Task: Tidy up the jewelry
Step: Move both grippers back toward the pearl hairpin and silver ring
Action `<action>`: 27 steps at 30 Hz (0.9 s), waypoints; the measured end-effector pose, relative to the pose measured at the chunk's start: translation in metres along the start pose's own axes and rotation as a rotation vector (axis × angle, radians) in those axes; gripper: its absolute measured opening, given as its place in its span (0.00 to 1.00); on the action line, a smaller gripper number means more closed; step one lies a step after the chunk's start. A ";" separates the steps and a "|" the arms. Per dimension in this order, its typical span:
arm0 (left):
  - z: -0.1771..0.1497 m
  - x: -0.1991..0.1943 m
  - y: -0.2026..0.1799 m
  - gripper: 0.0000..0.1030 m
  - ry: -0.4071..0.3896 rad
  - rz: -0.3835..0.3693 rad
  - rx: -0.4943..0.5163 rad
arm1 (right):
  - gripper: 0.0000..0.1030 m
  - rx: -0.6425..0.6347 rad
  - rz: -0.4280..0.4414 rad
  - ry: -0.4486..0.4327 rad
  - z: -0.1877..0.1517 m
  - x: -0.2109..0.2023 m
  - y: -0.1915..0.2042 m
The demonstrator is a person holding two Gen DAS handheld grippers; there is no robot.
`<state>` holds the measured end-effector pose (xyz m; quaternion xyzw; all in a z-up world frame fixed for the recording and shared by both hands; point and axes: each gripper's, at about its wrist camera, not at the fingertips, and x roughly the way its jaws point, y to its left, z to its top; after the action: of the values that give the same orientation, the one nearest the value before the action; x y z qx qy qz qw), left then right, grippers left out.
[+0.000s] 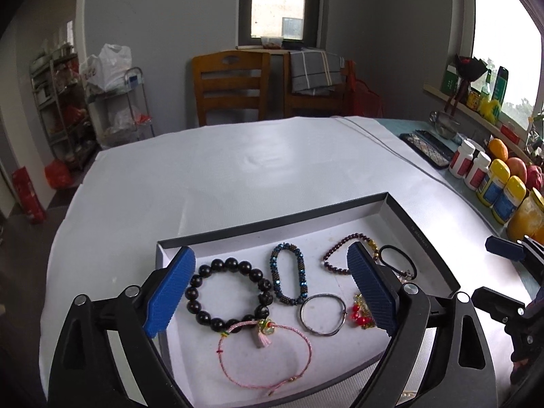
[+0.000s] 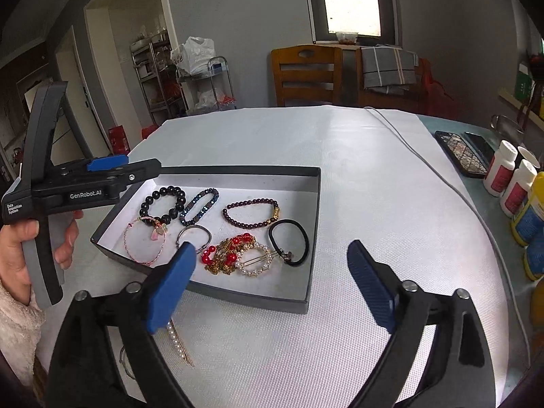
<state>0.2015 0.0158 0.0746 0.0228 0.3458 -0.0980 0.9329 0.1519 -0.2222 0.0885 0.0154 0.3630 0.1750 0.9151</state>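
With both sets of jaws wide and empty above the tray, the right gripper should descend squarely over the pearl hairpin on the near surface.

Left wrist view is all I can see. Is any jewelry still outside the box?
Observer: Yes. A pearl hair clip lies on the white table cover, just outside the box, by the right gripper.
Operator: What's hiding behind the blue finger, next to the red beads?
Observer: A round pearl clip, lying between the red beads and a black hair tie.
Operator: Is the right gripper holding anything?
Observer: No. Its fingers stand wide apart with nothing between them.
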 end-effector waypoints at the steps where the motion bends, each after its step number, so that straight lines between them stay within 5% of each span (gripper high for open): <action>1: -0.002 -0.007 0.000 0.92 -0.010 0.001 0.005 | 0.95 0.001 0.002 -0.005 -0.002 -0.004 -0.001; 13: -0.076 -0.057 -0.016 0.94 0.017 -0.013 0.073 | 0.95 -0.012 -0.051 -0.002 -0.038 -0.034 -0.006; 22: -0.149 -0.059 -0.040 0.94 0.150 -0.079 0.118 | 0.95 -0.052 -0.015 0.073 -0.069 -0.032 -0.002; 27: -0.166 -0.060 -0.055 0.94 0.146 -0.079 0.128 | 0.95 -0.014 0.023 0.114 -0.081 -0.029 -0.007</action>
<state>0.0390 -0.0097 -0.0112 0.0758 0.4063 -0.1546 0.8974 0.0806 -0.2460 0.0470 0.0033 0.4133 0.1886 0.8909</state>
